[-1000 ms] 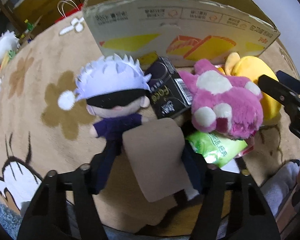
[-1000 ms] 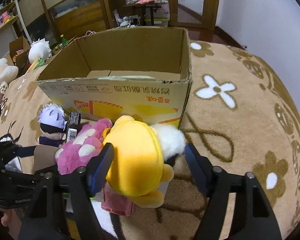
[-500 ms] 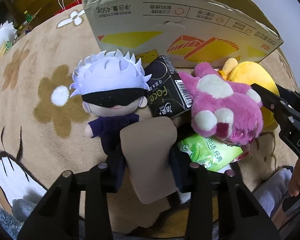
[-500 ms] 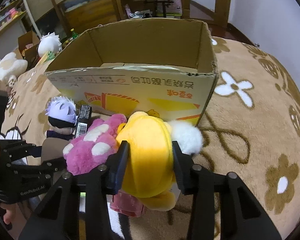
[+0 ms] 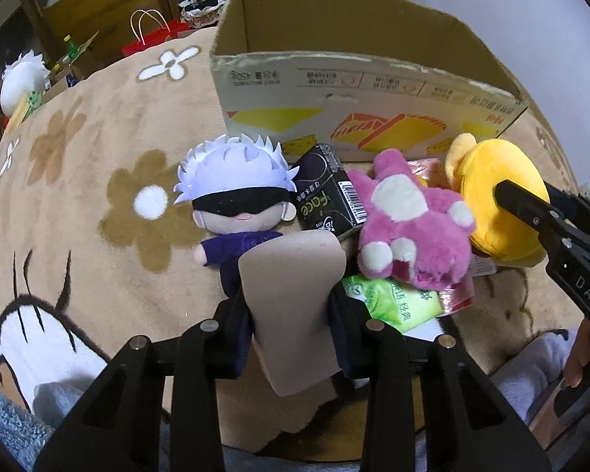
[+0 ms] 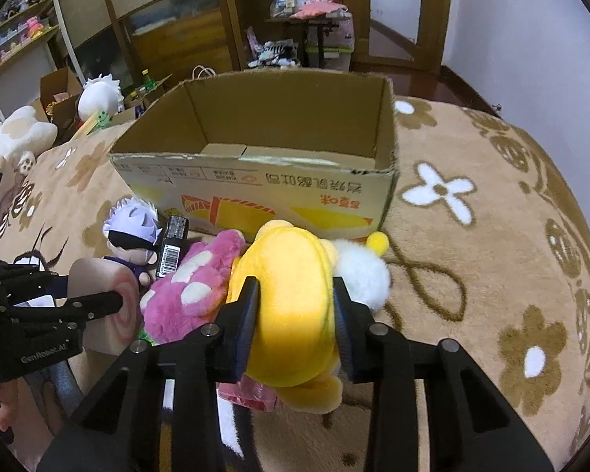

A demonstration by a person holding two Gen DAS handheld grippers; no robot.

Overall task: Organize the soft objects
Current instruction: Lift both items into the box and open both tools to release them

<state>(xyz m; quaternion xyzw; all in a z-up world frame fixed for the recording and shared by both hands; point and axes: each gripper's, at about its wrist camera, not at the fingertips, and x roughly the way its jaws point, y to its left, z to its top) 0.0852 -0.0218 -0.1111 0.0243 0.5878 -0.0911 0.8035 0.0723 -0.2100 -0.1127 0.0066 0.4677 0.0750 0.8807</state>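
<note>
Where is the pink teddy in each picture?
Left wrist view: the pink teddy lies right of centre, between the black packet and the yellow plush toy.
Right wrist view: the pink teddy lies left of centre, just left of the yellow plush toy that the right claw grips.
Shared landmark: the cardboard box stands right behind it in both.

Around me a tan rug (image 6: 511, 212) with brown and white flowers covers the floor, a pale wall (image 6: 523, 31) rises along its right edge, and wooden shelving (image 6: 251, 11) and a wooden door frame (image 6: 432, 11) stand beyond its far edge.
</note>
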